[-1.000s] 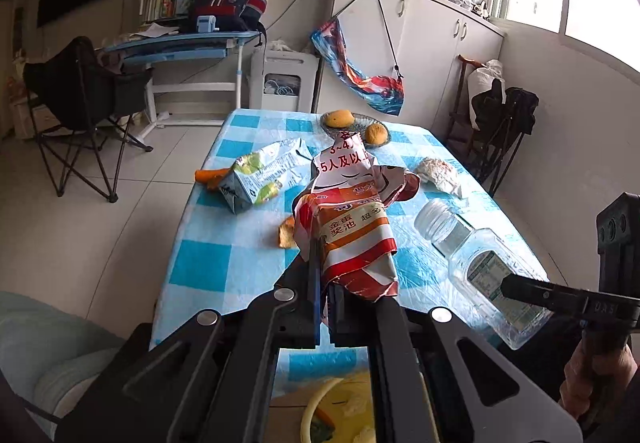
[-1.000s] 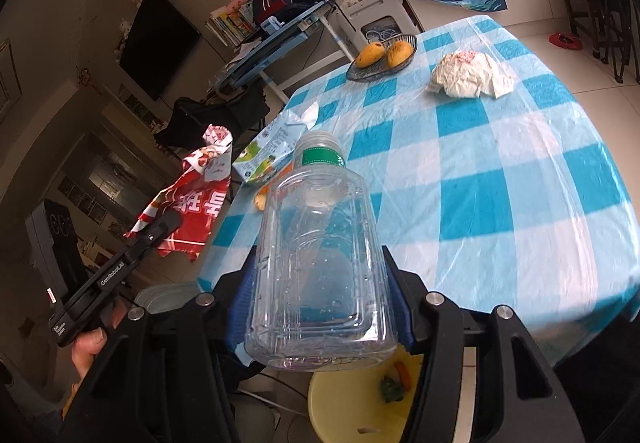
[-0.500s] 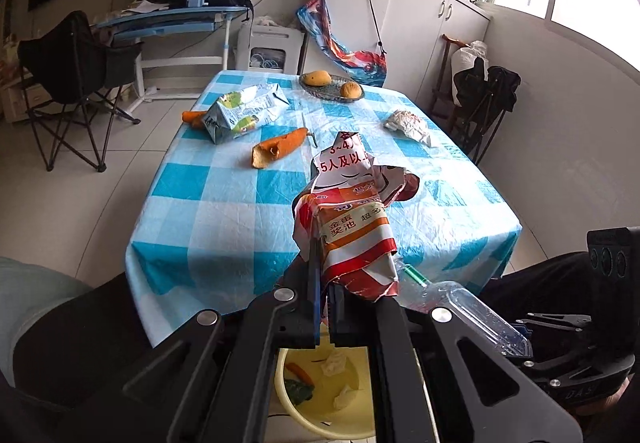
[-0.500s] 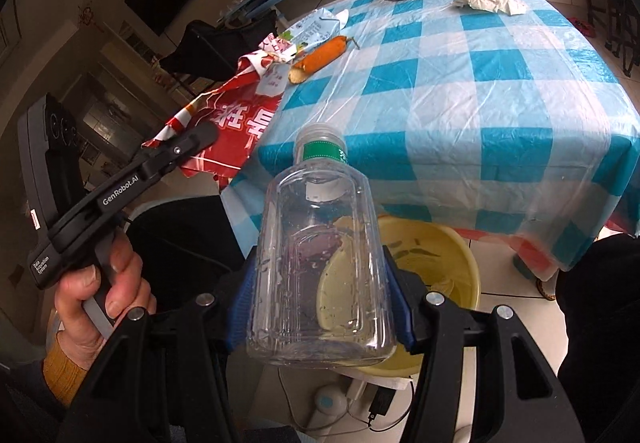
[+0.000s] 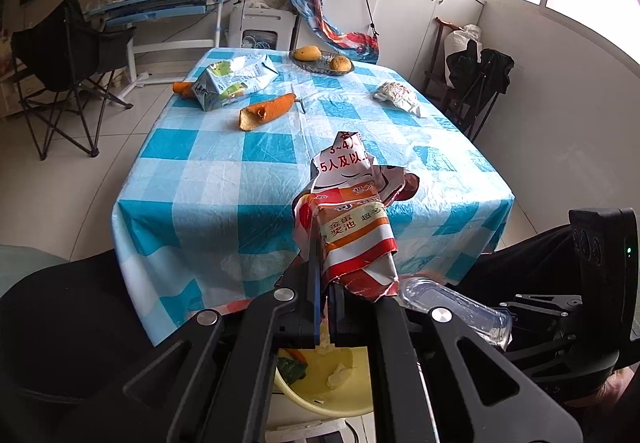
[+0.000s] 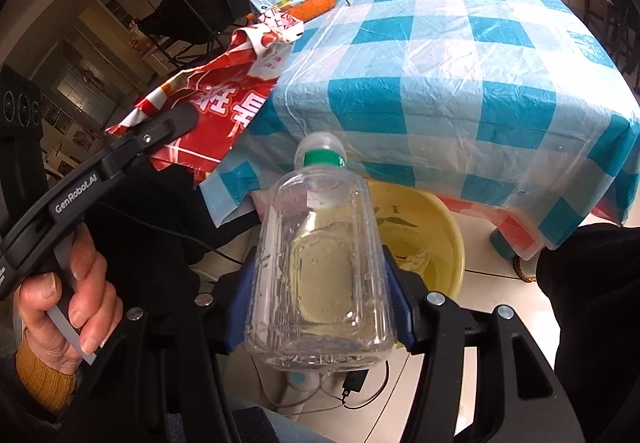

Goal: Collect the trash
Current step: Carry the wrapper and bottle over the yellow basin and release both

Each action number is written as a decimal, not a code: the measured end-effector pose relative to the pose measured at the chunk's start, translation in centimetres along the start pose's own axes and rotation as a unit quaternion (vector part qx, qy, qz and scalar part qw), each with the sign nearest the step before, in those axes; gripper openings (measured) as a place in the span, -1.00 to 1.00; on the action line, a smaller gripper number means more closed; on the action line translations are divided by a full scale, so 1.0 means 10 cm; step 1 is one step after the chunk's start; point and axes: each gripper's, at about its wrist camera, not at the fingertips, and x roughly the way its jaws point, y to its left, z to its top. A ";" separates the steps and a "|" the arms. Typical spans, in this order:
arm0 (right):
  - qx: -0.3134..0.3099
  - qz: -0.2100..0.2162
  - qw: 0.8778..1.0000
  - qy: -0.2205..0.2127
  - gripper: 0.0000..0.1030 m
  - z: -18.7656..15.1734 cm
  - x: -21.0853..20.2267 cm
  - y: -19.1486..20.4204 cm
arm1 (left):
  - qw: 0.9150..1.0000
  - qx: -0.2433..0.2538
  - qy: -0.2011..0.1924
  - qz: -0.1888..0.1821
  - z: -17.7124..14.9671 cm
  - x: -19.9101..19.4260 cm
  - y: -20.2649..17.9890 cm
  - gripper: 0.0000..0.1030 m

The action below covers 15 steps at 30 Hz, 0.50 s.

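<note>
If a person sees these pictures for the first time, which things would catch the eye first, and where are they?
Probably the red snack wrapper pinched in the left gripper, held up before the table's near edge. Next, the clear plastic bottle clamped in the right gripper, above the yellow basin on the floor. Behind them spreads the blue checked tablecloth, with a carrot lying on it.

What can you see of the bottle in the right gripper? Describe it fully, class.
The bottle is clear plastic, squarish in body with ribbed panels, and looks empty. It has a green neck ring under a pale cap at its far end. The right gripper clamps its sides between blue pads, the base towards the camera and the neck pointing away. It hangs off the table, above the yellow basin on the floor, touching nothing else. In the left wrist view it shows only partly, beside the red wrapper.
</note>
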 end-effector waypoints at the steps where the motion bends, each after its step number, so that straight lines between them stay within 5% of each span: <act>1: 0.003 0.001 1.000 -0.004 0.14 0.00 -0.02 -0.01 | 1.000 0.001 0.002 -0.001 -0.01 0.01 -0.01 -0.94; 15: 0.053 0.010 0.995 -0.080 0.26 0.06 -0.27 -0.17 | 0.998 0.029 0.044 -0.016 -0.14 0.15 -0.13 -0.94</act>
